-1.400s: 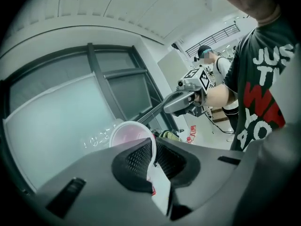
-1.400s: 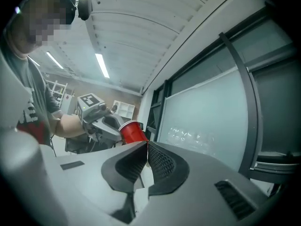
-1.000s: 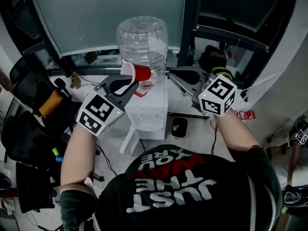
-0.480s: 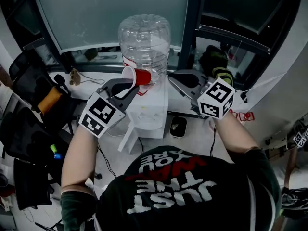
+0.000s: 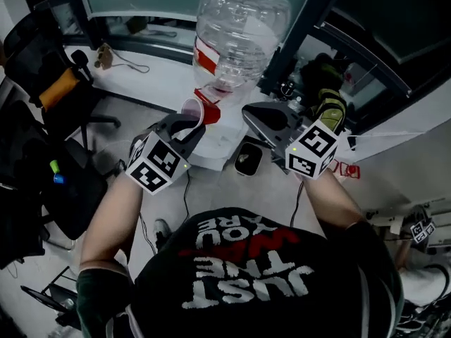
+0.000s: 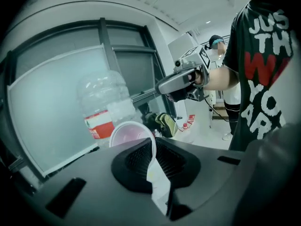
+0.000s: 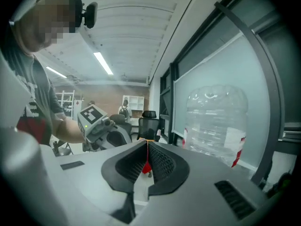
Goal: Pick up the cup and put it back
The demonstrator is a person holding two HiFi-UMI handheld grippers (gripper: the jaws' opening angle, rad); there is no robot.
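Cup (image 5: 202,110) of thin red plastic in ribbed left tool (image 5: 190,124)

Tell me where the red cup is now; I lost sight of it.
In the head view the cup sits left of centre, its rim pinched in the left gripper, just below the big clear bottle.
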